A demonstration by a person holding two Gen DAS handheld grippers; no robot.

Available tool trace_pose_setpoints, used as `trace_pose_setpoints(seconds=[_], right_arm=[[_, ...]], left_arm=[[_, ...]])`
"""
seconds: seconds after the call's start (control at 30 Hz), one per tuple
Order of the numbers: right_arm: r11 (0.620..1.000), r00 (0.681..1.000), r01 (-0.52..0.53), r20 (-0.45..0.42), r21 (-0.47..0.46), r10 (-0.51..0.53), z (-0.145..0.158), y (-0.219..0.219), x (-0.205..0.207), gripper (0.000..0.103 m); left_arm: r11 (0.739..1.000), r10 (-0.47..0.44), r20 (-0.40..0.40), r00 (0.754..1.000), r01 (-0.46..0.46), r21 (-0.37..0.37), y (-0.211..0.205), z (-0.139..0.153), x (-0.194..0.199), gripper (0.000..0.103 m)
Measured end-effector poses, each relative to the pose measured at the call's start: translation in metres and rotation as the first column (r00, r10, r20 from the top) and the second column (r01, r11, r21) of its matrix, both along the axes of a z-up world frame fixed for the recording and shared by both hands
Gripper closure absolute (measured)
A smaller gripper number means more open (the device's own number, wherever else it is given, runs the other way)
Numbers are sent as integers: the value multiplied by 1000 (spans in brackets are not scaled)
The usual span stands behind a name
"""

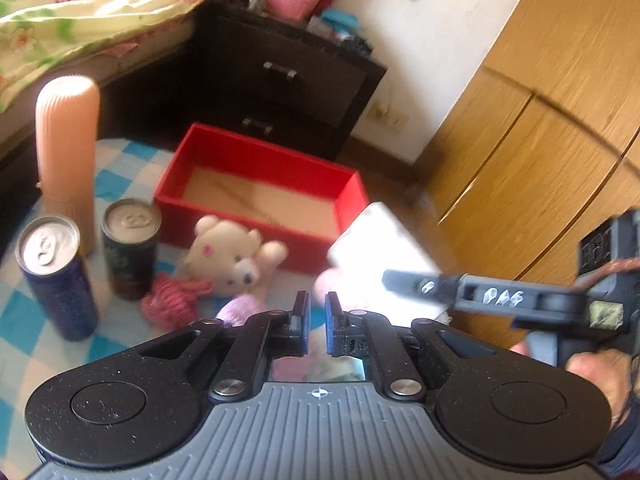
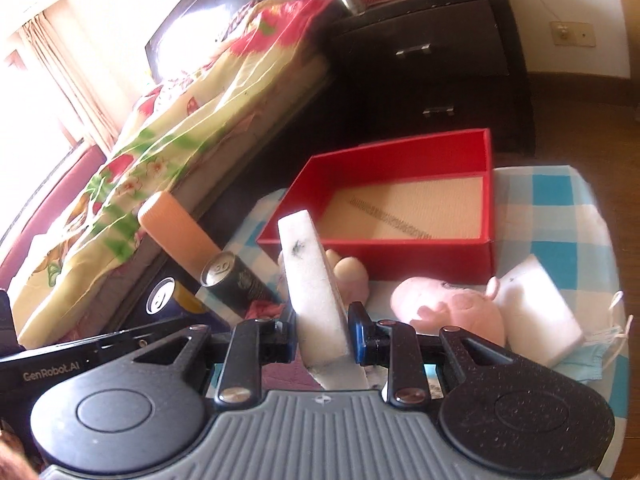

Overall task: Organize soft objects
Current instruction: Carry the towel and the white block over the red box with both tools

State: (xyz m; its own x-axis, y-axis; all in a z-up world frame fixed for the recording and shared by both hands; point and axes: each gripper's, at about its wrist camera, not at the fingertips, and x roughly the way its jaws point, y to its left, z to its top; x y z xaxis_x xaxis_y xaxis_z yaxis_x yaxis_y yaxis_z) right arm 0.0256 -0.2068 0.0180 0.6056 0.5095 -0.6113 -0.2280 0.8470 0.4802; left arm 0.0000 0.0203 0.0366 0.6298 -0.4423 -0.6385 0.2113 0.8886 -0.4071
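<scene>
While the right gripper (image 2: 322, 330) pinches a white sponge block (image 2: 314, 280) between its fingers (image 2: 358, 336), the block stands nearly upright, its upper end leaning away from the camera and its lower end reaching back behind the pads. Beyond the fingertips sits the red box (image 2: 486, 200), open and showing only its tan floor. Just right of the fingers lies a pink plush toy (image 2: 448, 308), and touching its far side a second white sponge (image 2: 540, 312) rests on the checked cloth of the desk (image 2: 560, 200), beside a blue face mask (image 2: 592, 356) at the desk edge. To the left of the fingers stand a dark can (image 2: 236, 280) and a peach ribbed bottle (image 2: 180, 232).

The left gripper (image 1: 316, 316) has its fingers (image 1: 302, 316) drawn almost together with nothing between them. Just ahead of their tips lies a cream teddy bear (image 1: 232, 256) with a pink knitted scarf (image 1: 176, 296), close against the near wall of the box. Left of the fingers stands a blue can (image 1: 60, 280).

Only the left view shows the bear clearly, along with the person's hand (image 1: 600, 376) carrying the right gripper in from the right with the blurred sponge. Only the right view shows the second sponge and the mask.
</scene>
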Motion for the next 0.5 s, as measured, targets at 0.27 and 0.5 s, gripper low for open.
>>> trace_pose_setpoints(seconds=[0.27, 0.5], right_arm=[[999, 999, -31, -6, 12, 31, -4, 7, -6, 99], [1000, 1000, -7, -26, 26, 7, -9, -8, -7, 99]], left_arm=[[995, 100, -173, 980, -97, 22, -14, -52, 40, 40], [997, 26, -293, 956, -46, -61, -29, -80, 58, 97]])
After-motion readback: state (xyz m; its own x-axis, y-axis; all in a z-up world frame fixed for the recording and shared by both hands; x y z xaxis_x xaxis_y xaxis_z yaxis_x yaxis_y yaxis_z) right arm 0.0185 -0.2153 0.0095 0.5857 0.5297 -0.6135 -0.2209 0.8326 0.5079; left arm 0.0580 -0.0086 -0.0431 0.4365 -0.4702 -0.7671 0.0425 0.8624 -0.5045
